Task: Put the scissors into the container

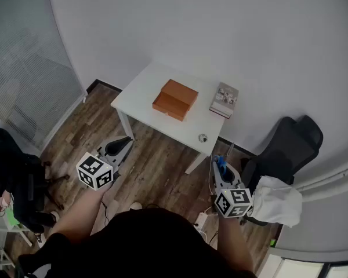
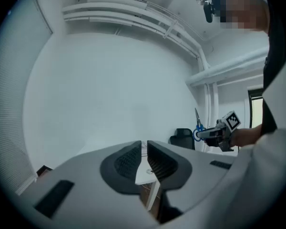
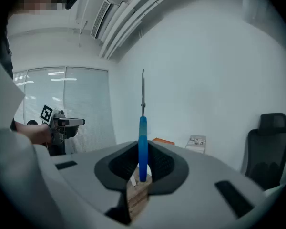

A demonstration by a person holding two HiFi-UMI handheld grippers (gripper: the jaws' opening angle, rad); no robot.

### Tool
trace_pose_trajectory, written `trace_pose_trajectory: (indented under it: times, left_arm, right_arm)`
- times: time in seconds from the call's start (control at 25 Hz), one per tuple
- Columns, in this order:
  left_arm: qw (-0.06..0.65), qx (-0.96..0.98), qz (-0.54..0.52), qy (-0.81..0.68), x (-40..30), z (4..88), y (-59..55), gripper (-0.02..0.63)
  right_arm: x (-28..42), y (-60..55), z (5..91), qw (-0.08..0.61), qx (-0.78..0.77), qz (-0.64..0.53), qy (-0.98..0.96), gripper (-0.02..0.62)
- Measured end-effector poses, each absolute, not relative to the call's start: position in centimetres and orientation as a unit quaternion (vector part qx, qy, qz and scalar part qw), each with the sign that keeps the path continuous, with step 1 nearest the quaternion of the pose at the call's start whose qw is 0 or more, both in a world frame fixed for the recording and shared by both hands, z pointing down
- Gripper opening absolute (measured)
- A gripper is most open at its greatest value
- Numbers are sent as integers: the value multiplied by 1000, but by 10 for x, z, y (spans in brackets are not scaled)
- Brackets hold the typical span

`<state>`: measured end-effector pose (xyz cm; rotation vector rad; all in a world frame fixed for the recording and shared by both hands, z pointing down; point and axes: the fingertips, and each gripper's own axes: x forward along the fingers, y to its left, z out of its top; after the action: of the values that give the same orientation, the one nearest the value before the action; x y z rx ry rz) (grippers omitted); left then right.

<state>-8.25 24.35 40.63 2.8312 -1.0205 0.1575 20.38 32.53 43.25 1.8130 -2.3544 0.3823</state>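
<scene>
Blue-handled scissors (image 3: 142, 144) stand upright between the jaws of my right gripper (image 3: 143, 165), which is shut on the handle with the blades pointing up. In the head view that gripper (image 1: 219, 164) is held low, in front of the white table's (image 1: 145, 91) near right corner. An orange box-shaped container (image 1: 175, 99) lies on the table's middle, also seen far off as the orange container (image 3: 163, 141). My left gripper (image 1: 125, 141) hovers off the table's near left side, shut and holding nothing. The left gripper view shows its pads (image 2: 128, 159) close together and the scissors (image 2: 198, 125) in the distance.
A book (image 1: 224, 99) lies at the table's right end, and a small round object (image 1: 202, 137) near its front edge. A black office chair (image 1: 290, 143) with a white cloth (image 1: 277, 200) stands at the right. The wood floor (image 1: 156, 169) lies below both grippers. Dark bags (image 1: 11, 172) sit at the left.
</scene>
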Motion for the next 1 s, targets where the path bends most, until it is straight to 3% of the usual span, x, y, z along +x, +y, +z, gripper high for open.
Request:
trace_pose_trajectory:
  times: [1.0]
  left_arm:
    - [87,921,84,-371,-69,429,245,44]
  right_arm:
    - [222,293,442,71,558,131,-816,46]
